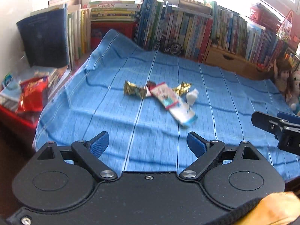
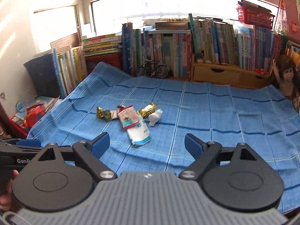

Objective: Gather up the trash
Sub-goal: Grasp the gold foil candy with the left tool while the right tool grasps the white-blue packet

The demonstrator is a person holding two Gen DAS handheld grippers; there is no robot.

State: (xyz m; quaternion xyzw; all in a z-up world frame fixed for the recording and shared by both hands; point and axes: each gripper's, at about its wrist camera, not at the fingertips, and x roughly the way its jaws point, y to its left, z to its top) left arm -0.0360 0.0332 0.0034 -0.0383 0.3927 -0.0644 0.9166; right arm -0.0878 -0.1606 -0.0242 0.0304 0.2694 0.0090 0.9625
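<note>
Left tool [image 1: 148, 143]: jaws wide, empty, above the near cloth edge. Right tool [image 2: 147, 143]: jaws wide, empty. Trash, clustered mid-way across the blue cloth [image 2: 225, 112] on the tabletop: gold wrappers [image 2: 103, 114], pink packet [image 2: 129, 119] overlapping a white-and-blue pack [image 2: 139, 134], crumpled tissue [image 2: 154, 117]. Red bin [image 1: 17, 119] of wrappers at left.

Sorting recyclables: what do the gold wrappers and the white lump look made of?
Gold wrappers: likely metallised foil or plastic film; shiny, sharply creased, twisted ends. White lump: probably crumpled tissue paper; matte, soft folds, though blur leaves it uncertain.
</note>
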